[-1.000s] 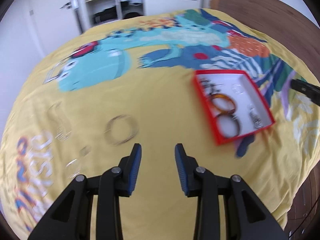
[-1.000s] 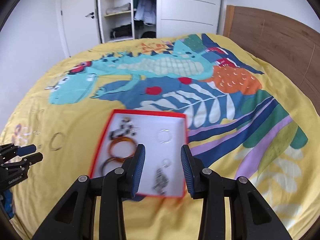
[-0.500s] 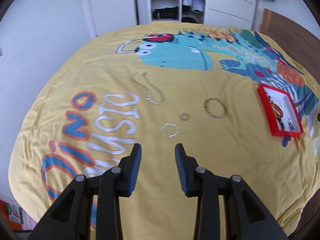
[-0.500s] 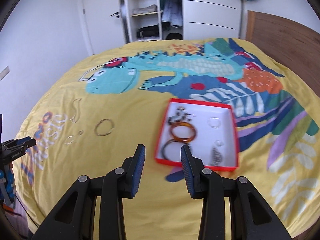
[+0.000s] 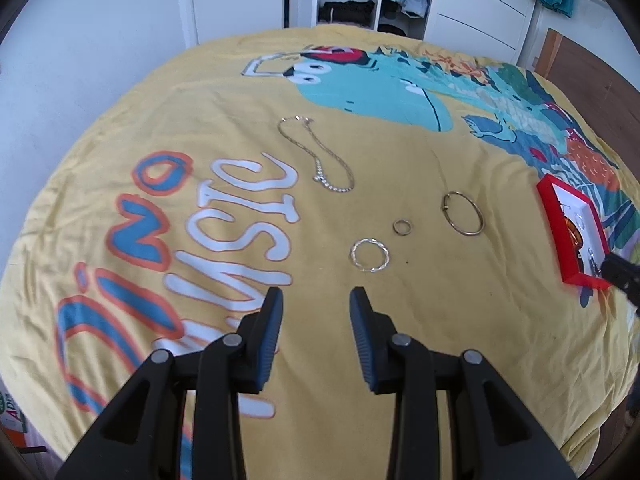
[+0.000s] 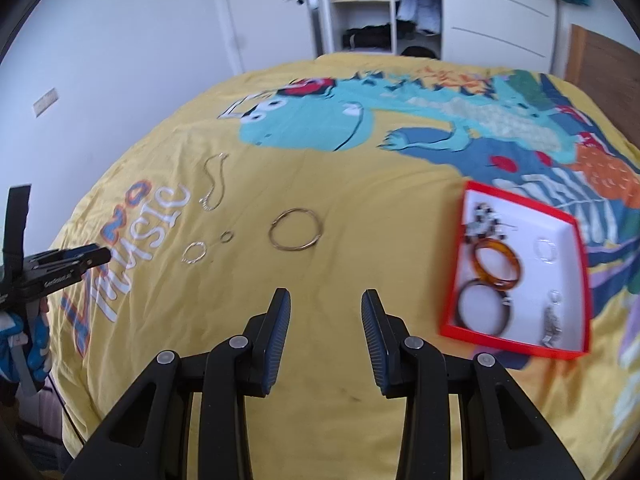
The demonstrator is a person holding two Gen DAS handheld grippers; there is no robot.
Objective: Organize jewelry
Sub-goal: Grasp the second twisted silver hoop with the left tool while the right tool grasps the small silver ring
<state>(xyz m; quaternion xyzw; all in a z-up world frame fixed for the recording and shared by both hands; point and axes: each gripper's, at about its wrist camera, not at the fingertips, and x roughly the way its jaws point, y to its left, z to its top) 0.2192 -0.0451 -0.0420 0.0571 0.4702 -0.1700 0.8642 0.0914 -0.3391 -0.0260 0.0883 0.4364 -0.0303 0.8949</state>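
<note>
Step in hand: the loose jewelry on the bed (image 5: pixel 460 320) waits to go into the red box (image 6: pixel 522 346); my judgement is that a pick is being prepared, nothing is carried yet.
Left hand-held gripper (image 5: pixel 316 312): jaws apart, nothing between them, hovering above the yellow cover, near the twisted silver ring (image 5: pixel 369 255).
Right hand-held gripper (image 6: pixel 326 316): jaws apart and empty, between the large gold hoop (image 6: pixel 295 229) and the red box.
Loose pieces: left of the red box lie the large gold hoop, a small ring (image 5: pixel 402 227), the twisted silver ring, and farthest from the box a chain necklace (image 5: pixel 320 156).
Box: already holds an amber bangle (image 6: pixel 497 265), a dark bangle (image 6: pixel 482 307) and small silver pieces.
Next move: probably lower one gripper over a thin ring; it lies flat on soft fabric, so a fingertip must get under or around its edge.
Views: only the right wrist shows the box contents clearly; the left wrist shows the necklace and rings sharper, with the box at its edge.
</note>
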